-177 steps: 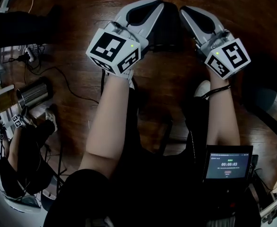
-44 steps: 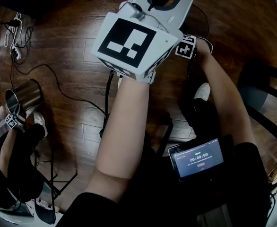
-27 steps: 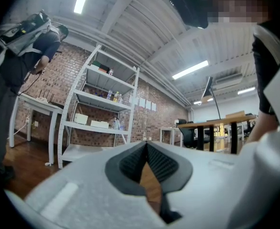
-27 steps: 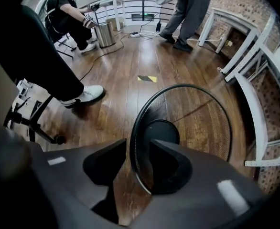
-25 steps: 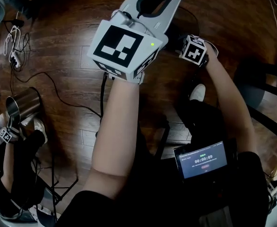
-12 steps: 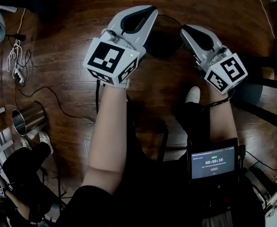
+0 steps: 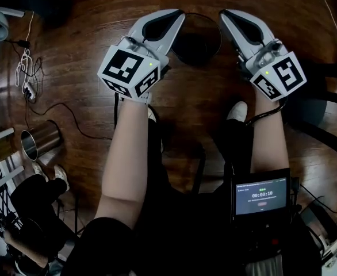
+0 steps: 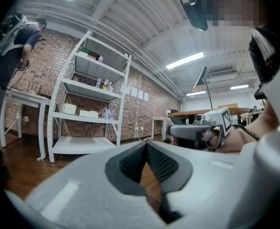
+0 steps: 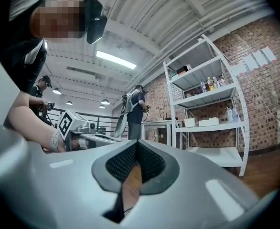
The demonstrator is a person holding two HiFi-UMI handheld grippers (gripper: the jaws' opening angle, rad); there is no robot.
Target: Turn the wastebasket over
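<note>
The wastebasket [image 7: 196, 40] shows from above as a dark round shape on the wooden floor, standing on end; which end is up I cannot tell. Both grippers hang level above it, one on each side. My left gripper [image 7: 177, 15] is shut, its ribbed pads meeting at the tip [image 8: 146, 145] with nothing between them. My right gripper [image 7: 227, 14] is shut too and empty, its tip [image 9: 136, 144] closed. Each gripper view looks out across the room and catches the other gripper: the right gripper [image 8: 202, 130] and the left gripper [image 9: 78, 125].
A shiny metal can [image 7: 39, 140] stands on the floor at the left near cables [image 7: 27, 68]. Another person [image 7: 30, 211] crouches at lower left. A timer screen [image 7: 261, 195] hangs at my waist. White shelving [image 8: 90, 109] lines the brick wall. Dark chair legs [image 7: 324, 108] are at the right.
My right gripper has come up from low beside the wastebasket and now points level next to the left one. The left gripper has dropped a little. The basket lies between their tips.
</note>
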